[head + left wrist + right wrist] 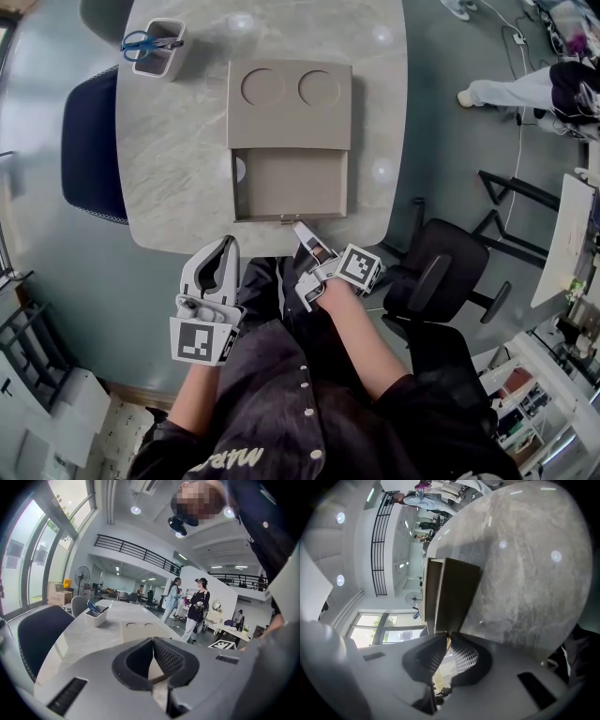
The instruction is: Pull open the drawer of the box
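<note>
A tan box [289, 103] with two round recesses in its top lies on the marble table [178, 159]. Its drawer [289, 183] stands pulled out toward the table's near edge and looks empty. My right gripper [300, 227] is shut on the small brass drawer handle [289, 219] at the drawer front. In the right gripper view the drawer [457, 595] runs away from the closed jaw tips of the right gripper [447, 637]. My left gripper [228, 244] hangs below the table edge near my body, shut on nothing; the left gripper [152, 640] points at the box [138, 629].
A white holder with blue scissors [157, 47] stands at the table's far left. A dark blue chair [92, 141] is on the left, a black office chair [441, 272] on the right. People [197, 606] stand beyond the table.
</note>
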